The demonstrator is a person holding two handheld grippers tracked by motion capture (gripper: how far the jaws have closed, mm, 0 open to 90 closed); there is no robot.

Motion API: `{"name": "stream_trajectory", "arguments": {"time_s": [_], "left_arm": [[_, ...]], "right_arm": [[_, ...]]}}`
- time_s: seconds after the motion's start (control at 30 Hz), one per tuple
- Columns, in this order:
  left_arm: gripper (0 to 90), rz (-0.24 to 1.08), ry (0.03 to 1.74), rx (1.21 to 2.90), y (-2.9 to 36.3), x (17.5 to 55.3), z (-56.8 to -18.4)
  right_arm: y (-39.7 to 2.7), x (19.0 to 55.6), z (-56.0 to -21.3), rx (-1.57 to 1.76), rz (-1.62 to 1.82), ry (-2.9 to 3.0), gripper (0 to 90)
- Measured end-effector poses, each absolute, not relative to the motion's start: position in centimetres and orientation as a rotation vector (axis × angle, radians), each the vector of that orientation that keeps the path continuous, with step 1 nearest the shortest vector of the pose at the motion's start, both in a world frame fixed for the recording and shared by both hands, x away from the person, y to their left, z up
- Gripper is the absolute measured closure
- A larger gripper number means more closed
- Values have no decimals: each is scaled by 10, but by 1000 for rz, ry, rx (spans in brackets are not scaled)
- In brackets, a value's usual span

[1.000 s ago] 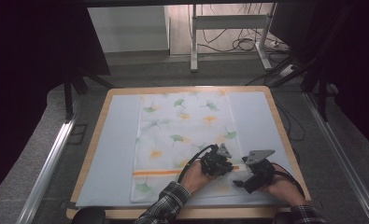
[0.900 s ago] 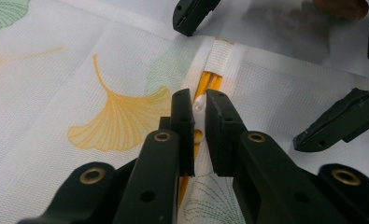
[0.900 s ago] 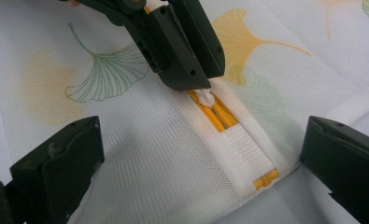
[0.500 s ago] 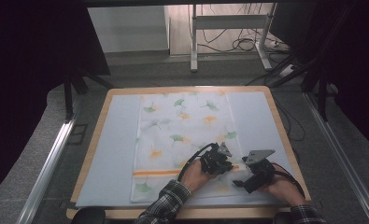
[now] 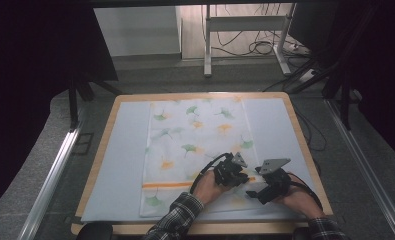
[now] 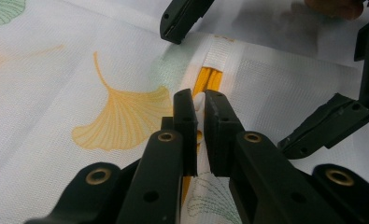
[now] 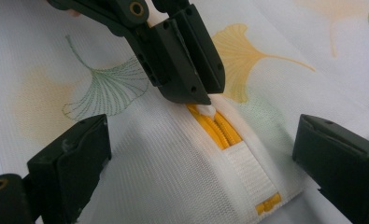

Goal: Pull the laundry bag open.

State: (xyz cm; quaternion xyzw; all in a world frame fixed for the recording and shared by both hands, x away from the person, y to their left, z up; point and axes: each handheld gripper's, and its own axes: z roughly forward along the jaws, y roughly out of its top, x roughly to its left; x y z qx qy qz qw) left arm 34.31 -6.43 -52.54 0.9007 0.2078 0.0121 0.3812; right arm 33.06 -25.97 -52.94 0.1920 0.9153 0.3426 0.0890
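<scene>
While my left fingers (image 6: 199, 108) pinch the tiny white zipper pull (image 6: 199, 100) on the soft, floppy cloth bag (image 5: 185, 145) lying flat on the surface (image 5: 120, 150), my right fingers (image 7: 205, 154) stay open around its end.

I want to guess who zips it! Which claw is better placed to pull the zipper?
Probably the left claw: it is shut on the white zipper tab. The right claw stands open around the zipper's end.
</scene>
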Motion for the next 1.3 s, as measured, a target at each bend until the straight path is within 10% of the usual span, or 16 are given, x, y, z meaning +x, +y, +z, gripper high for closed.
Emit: {"name": "stream_trajectory", "arguments": {"time_s": [1.3], "left_arm": [[900, 72, 498, 2366, -35, 338, -518]], "right_arm": [[-258, 329, -530, 604, 1005, 2713, 56]]}}
